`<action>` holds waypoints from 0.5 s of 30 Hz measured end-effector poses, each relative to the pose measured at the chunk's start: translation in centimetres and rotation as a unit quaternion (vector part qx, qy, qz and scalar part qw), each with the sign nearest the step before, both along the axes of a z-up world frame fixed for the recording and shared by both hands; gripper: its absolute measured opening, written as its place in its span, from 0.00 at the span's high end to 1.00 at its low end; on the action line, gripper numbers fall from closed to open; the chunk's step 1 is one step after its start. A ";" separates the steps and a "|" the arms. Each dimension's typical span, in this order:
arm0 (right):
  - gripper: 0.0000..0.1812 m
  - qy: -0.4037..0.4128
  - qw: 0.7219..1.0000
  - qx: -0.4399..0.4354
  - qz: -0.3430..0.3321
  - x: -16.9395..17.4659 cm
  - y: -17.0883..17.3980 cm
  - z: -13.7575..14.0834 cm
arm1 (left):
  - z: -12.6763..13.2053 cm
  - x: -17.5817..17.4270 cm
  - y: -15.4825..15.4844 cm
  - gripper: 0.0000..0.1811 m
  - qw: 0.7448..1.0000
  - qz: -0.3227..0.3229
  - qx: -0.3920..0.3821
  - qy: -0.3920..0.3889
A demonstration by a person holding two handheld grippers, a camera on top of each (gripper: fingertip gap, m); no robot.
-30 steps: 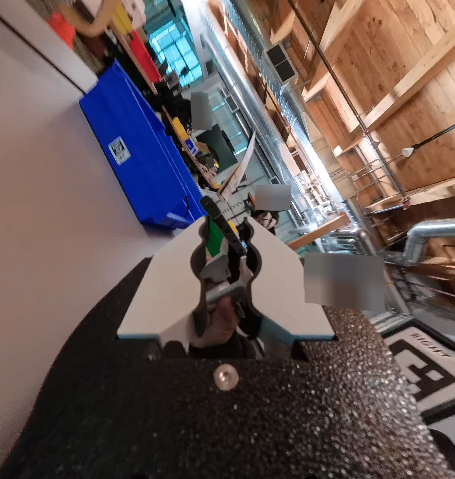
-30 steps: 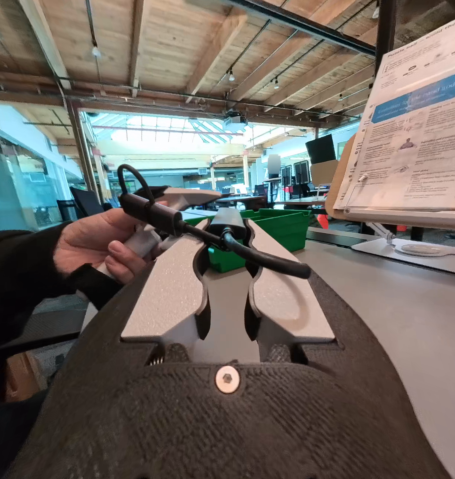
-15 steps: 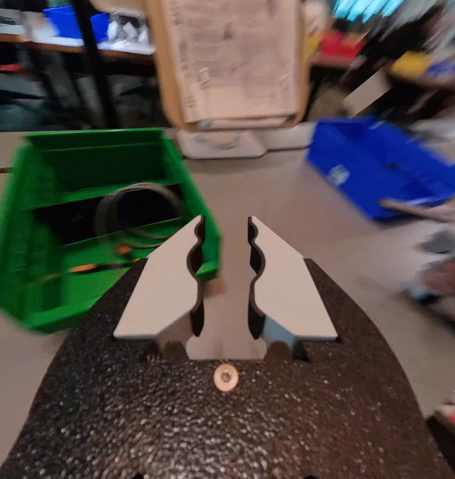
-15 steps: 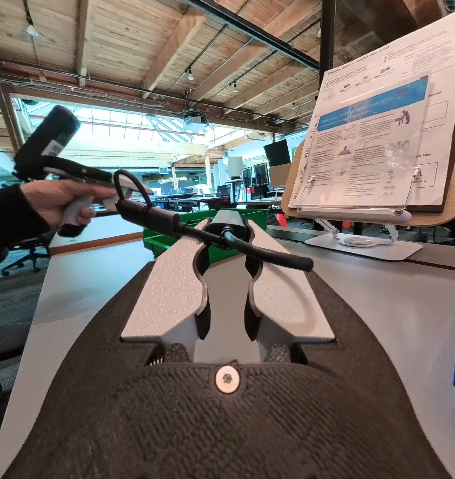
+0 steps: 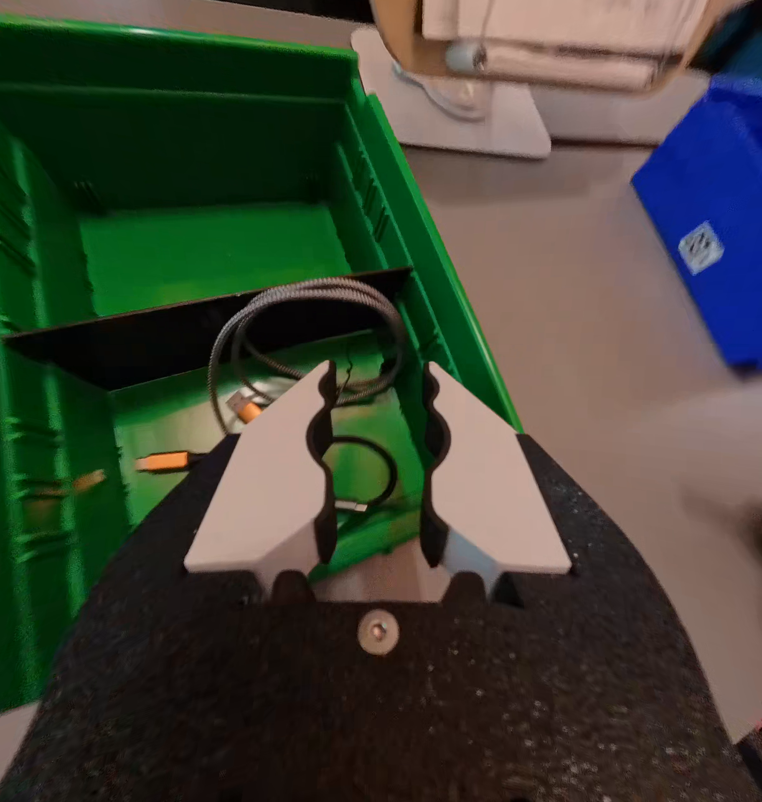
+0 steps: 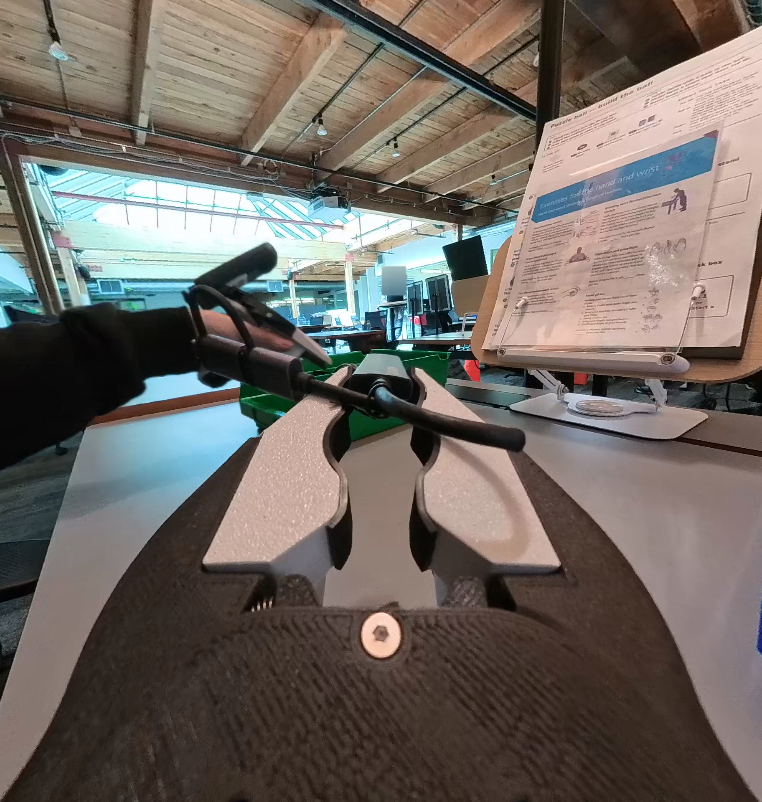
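Left view steeply down, close over green bin [image 5: 418, 225] — right view level, sharing it

A blurred pale shape [image 5: 735, 455] smears the left wrist view's right edge, which also crops the blue bin [image 5: 726, 243].

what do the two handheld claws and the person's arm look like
Each claw, left and right, has two pale grey wedge-shaped fingers with wavy black inner pads, mounted on a rough black speckled body with one silver screw. In the right wrist view the person's arm wears a black sleeve.
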State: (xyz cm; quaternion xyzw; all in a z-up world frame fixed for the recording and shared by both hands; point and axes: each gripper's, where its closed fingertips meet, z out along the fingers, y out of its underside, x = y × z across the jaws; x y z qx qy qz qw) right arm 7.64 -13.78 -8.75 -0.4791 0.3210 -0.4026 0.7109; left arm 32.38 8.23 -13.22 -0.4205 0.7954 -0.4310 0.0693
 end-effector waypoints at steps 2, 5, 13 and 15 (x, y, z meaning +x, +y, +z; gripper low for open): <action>0.88 -0.001 1.000 0.001 0.000 0.0 0.0 0.0 | -0.7 1.1 -1.3 0.76 0.997 0.037 -0.054 0.034; 0.88 -0.004 1.000 0.004 0.001 -0.1 -0.1 0.1 | -1.4 2.0 -3.6 0.75 0.988 0.054 -0.127 0.076; 0.88 -0.012 1.000 0.016 -0.005 -0.6 -0.6 0.3 | 1.4 3.1 -3.0 1.00 0.985 0.046 -0.160 -0.035; 0.88 -0.012 1.000 0.021 -0.003 -0.7 -0.8 0.3 | 4.6 1.9 -2.8 0.99 0.981 0.012 -0.181 -0.071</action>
